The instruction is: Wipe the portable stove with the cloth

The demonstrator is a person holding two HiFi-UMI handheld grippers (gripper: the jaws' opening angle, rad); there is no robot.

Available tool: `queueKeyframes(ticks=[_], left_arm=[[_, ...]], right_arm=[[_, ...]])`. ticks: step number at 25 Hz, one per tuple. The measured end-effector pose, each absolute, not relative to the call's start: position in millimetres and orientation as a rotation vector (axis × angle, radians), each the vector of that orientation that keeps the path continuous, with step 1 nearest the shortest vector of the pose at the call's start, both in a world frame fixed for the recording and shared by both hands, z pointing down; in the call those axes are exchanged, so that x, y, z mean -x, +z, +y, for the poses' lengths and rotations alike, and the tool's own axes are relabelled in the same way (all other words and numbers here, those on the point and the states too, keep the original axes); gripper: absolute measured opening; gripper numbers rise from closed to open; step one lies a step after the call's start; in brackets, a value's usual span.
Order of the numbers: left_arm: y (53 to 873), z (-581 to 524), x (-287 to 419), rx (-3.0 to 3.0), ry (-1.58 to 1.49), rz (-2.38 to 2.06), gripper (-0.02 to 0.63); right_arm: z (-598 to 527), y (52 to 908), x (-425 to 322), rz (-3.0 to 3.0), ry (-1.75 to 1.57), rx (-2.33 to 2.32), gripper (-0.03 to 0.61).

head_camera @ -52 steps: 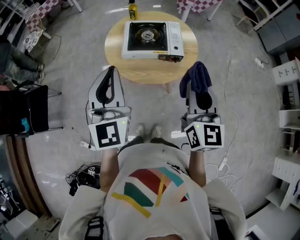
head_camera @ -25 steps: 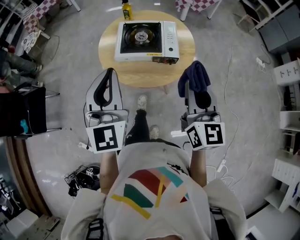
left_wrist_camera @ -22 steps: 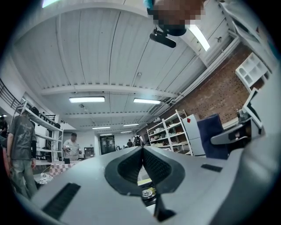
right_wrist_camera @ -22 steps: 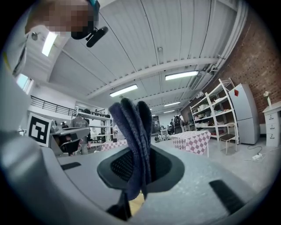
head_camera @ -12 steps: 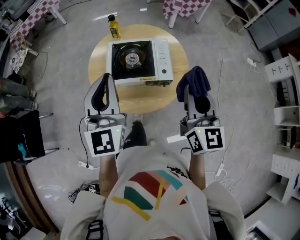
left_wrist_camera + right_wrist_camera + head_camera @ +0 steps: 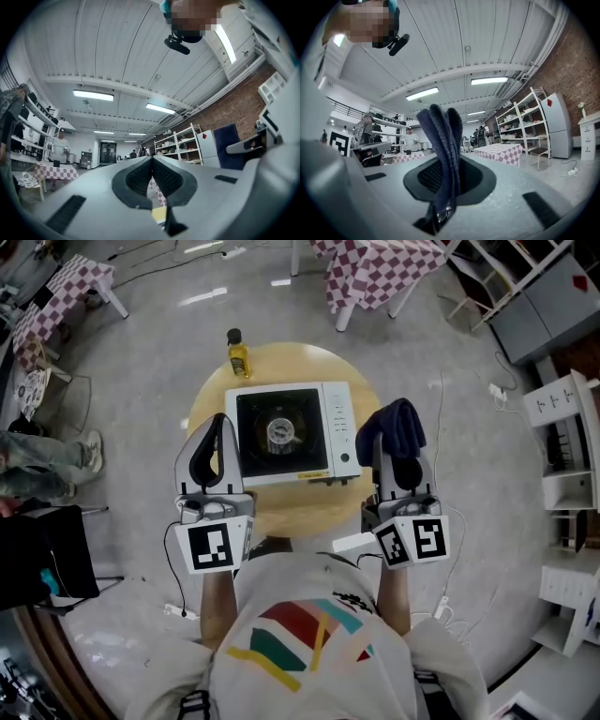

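Observation:
The portable stove, white with a black burner well, sits on a round wooden table in the head view. My left gripper hovers at the stove's left edge, jaws shut with nothing between them. At the stove's right side my right gripper is shut on a dark blue cloth, which bunches over its tips. In the right gripper view the cloth stands up between the jaws. Both gripper views point up at the room and ceiling, with the stove hidden from them.
A yellow bottle stands on the table's far left rim. Checked-cloth tables stand beyond. White shelving and cables lie to the right. A seated person's legs and a black chair are at left.
I have come closer to the table: the stove has slid down the view and now lies between my two grippers. The cloth stays held in the right gripper.

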State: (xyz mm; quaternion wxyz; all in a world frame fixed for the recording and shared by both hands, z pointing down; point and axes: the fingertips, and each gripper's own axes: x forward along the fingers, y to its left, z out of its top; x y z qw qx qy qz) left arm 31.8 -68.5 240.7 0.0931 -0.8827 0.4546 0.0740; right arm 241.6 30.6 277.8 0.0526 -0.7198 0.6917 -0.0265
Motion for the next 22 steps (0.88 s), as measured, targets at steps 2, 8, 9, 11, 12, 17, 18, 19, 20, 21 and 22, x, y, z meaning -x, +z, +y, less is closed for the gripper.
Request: queueKeyframes(ticks=[2,8,9,11,12,17,18,19,20,21,22], left_arm=[[240.7,-88.8,-33.7,2.630,0.219,1.330,0.005],[258.0,-132.0,-43.1,2.687,0.154,1.313,0.005],[258.9,-135.6,-46.5,2.692,0.154,1.315,0.005],[257.2,-140.6,-54.9,2.686,0.164,1.318,0.005],[255.8,-141.9,-58.9,2.677,0.171,1.317,0.005],[250.0,-139.7,-72.4,2.654,0.185,1.331,0.005],[254.8,-138.3,-74.0,2.662,0.146,1.326,0.005],[260.7,-136.8,-75.6,2.670,0.102,1.316,0.005],[265.1,-135.4,-77.3,2.674,0.069,1.307,0.005],[267.2,-134.4,-79.2,2.675,0.051,1.303,0.005],[267.7,-133.7,-81.1,2.673,0.043,1.302,0.005]], right_arm=[[8.1,276.8,-242.7,2.098,-0.078,2.199,0.034],[-38.6,274.4,-249.9,2.103,-0.067,2.225,0.034],[-42.4,275.9,-252.2,2.105,-0.068,2.232,0.034],[-48.9,279.6,-258.1,2.110,-0.066,2.244,0.034],[-51.9,281.8,-260.8,2.116,-0.061,2.248,0.034],[-60.7,292.6,-269.1,2.200,-0.025,2.277,0.034],[-62.1,294.0,-270.1,2.214,-0.025,2.274,0.034],[-63.3,295.4,-271.0,2.223,-0.030,2.269,0.034],[-64.2,296.9,-272.0,2.230,-0.038,2.264,0.034],[-65.1,298.3,-273.0,2.238,-0.046,2.262,0.034],[-66.2,299.5,-274.0,2.248,-0.049,2.264,0.034]])
